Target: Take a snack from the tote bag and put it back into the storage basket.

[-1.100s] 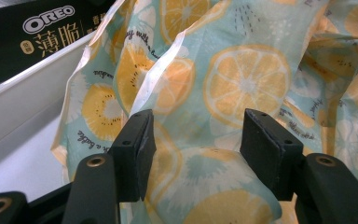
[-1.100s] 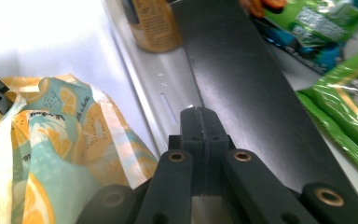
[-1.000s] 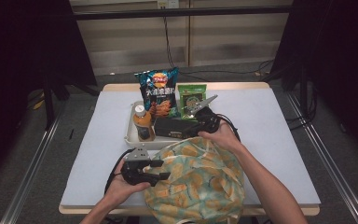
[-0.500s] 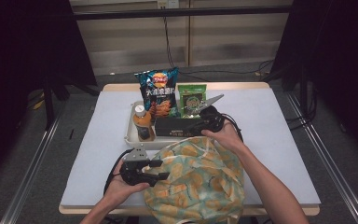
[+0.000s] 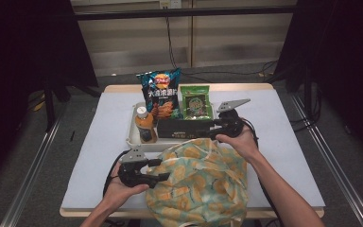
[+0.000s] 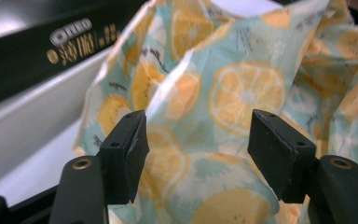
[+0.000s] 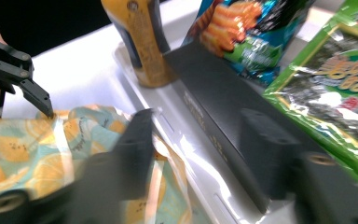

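A cloth bag (image 5: 201,184) printed with orange slices lies at the table's front, its mouth toward a white tray (image 5: 131,137). My left gripper (image 5: 159,171) points at the bag's left side. Its jaws have just been opening, and in the left gripper view (image 6: 198,140) they stand open with the bag's fabric (image 6: 233,93) close ahead, untouched by the pads. My right gripper (image 5: 216,128) hovers over the bag's far rim beside a black Oreo box (image 5: 185,127). Its jaws (image 7: 200,144) have also just been opening and hold nothing.
The tray carries an orange drink bottle (image 5: 144,125), a blue chips bag (image 5: 159,92), a green seaweed pack (image 5: 196,101) and the black box (image 7: 223,116). The other hand's gripper (image 7: 14,70) shows at the left of the right gripper view. White cloth (image 5: 288,137) covers the table.
My right gripper has let go of the bag's rim, opened, and shifted right and slightly up along the black box. The left hand has stayed put, its jaws a little wider.
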Demonstrator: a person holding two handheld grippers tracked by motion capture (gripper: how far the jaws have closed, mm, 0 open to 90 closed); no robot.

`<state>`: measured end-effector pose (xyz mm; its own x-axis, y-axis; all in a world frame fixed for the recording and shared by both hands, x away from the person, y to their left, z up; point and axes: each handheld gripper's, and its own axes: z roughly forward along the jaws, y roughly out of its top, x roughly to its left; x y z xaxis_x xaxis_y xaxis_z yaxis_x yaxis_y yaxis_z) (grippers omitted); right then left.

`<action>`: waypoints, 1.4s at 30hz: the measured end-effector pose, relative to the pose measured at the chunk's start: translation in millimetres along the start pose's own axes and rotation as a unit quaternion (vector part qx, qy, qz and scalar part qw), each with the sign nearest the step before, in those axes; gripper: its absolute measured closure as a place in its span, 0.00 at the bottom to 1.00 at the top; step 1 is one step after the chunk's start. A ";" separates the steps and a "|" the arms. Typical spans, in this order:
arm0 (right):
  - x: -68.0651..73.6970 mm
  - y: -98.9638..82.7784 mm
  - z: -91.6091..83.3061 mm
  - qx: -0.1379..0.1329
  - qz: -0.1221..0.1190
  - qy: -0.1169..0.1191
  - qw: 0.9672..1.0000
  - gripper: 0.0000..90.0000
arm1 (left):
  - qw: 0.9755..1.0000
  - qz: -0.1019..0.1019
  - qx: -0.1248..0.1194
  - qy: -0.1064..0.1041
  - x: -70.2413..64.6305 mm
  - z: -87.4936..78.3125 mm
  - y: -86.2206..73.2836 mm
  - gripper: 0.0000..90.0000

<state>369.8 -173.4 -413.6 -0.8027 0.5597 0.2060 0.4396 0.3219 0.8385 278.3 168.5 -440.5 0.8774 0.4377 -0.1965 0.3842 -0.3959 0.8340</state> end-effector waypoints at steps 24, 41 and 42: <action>50.9 -55.9 -100.6 -0.059 0.012 -0.080 0.995 0.15 | 0.994 -0.031 -0.042 0.095 2.6 -40.0 -7.5 0.09; 65.8 -128.3 -170.0 -0.092 0.088 -0.177 0.976 0.12 | 0.988 -0.062 -0.076 0.121 7.2 -71.8 -34.8 0.04; 65.1 -131.9 -173.6 -0.096 0.092 -0.181 0.974 0.11 | 0.988 -0.061 -0.075 0.120 7.4 -72.1 -35.4 0.04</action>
<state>189.6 -312.0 -423.3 -0.5070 0.8386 0.1995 0.4517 0.0613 0.8901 250.5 244.0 -434.3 0.7274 0.6602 -0.1873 0.4205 -0.2131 0.8819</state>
